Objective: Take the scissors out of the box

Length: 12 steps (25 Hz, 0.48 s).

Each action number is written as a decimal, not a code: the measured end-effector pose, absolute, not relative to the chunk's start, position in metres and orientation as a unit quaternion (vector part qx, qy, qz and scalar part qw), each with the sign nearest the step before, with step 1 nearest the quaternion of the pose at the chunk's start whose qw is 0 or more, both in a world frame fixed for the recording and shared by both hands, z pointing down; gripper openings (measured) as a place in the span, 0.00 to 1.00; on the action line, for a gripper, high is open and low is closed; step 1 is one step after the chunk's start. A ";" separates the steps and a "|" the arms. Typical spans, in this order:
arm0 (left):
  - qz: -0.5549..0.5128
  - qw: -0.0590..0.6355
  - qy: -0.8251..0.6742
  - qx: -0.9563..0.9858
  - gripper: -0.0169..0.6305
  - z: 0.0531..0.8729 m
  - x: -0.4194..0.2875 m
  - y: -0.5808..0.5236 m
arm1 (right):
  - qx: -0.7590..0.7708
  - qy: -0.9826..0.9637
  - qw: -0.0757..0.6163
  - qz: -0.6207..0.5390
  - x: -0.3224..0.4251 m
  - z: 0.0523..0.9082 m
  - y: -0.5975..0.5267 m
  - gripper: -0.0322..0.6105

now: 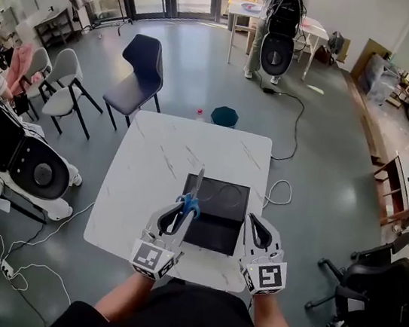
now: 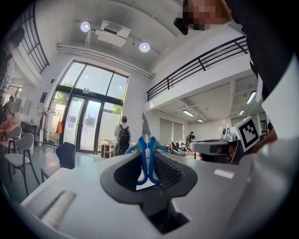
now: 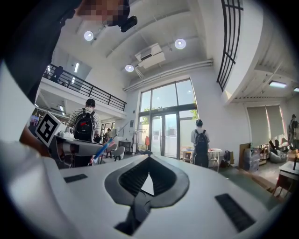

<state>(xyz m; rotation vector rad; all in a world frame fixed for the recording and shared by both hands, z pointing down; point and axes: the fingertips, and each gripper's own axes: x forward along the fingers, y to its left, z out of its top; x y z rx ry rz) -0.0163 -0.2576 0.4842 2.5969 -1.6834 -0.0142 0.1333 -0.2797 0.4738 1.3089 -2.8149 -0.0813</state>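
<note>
Blue-handled scissors [image 1: 191, 199] are held above the near left part of an open black box [image 1: 222, 200] on the white marble table [image 1: 148, 181]. My left gripper [image 1: 180, 209] is shut on the blue handles, and the steel blades point away from me. In the left gripper view the scissors [image 2: 142, 163] stand upright between the jaws of the left gripper [image 2: 148, 155]. My right gripper [image 1: 254, 221] hovers over the box's near right corner, shut and holding nothing. In the right gripper view the right gripper [image 3: 149, 158] has its tips together, and the scissors [image 3: 103, 150] show at the left.
A dark chair [image 1: 140, 73] and a teal stool [image 1: 224, 115] stand beyond the table's far edge. A white and black machine [image 1: 33, 164] sits on the floor at the left, with cables around it. A black office chair [image 1: 369, 286] is at the right.
</note>
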 end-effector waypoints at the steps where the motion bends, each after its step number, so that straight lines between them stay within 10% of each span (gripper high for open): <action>1: -0.005 0.021 -0.543 0.840 0.17 0.483 -0.016 -0.257 | 0.421 -0.906 0.019 -0.026 0.132 0.473 -0.280 0.06; 12: -0.007 0.016 -0.543 0.839 0.17 0.478 -0.017 -0.260 | 0.416 -0.908 0.025 -0.040 0.125 0.464 -0.282 0.06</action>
